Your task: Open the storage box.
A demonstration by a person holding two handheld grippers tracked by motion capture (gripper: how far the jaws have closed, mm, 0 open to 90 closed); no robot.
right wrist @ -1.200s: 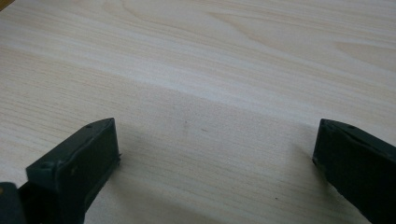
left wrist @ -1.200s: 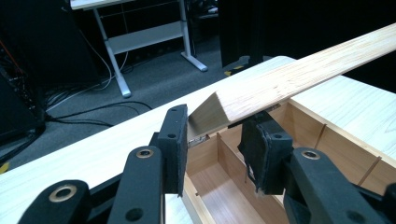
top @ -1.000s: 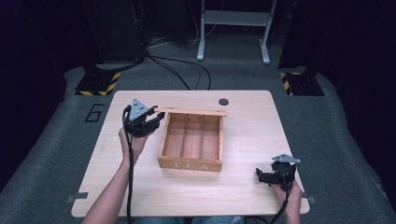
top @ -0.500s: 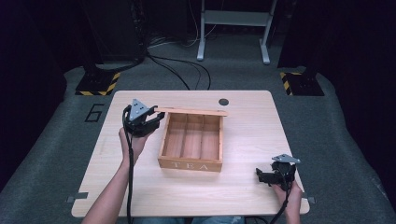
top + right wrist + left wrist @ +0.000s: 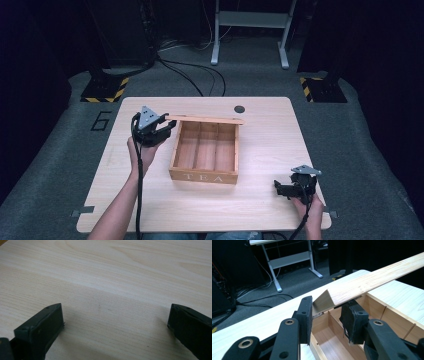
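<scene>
Tea box (image 5: 205, 153) of pale wood sits near the middle of the table (image 5: 260, 210), its front face lettered TEA and its inside split by thin dividers into long compartments. Its lid (image 5: 205, 119) stands raised along the far edge, hinged there, and the left gripper (image 5: 162, 131) has its jaws closed on the lid's near corner; in the left gripper view the lid (image 5: 367, 282) runs up and away to the right between the two black pads, with the box's open compartments (image 5: 329, 335) just below. The person's left hand (image 5: 141, 150) grips that tool from underneath. Over at the table's near right corner, well apart from the box, the right gripper (image 5: 282, 189) rests low over the bare wood, jaws spread wide with nothing between them. A dark round grommet (image 5: 239, 109) sits in the tabletop beyond the box.
</scene>
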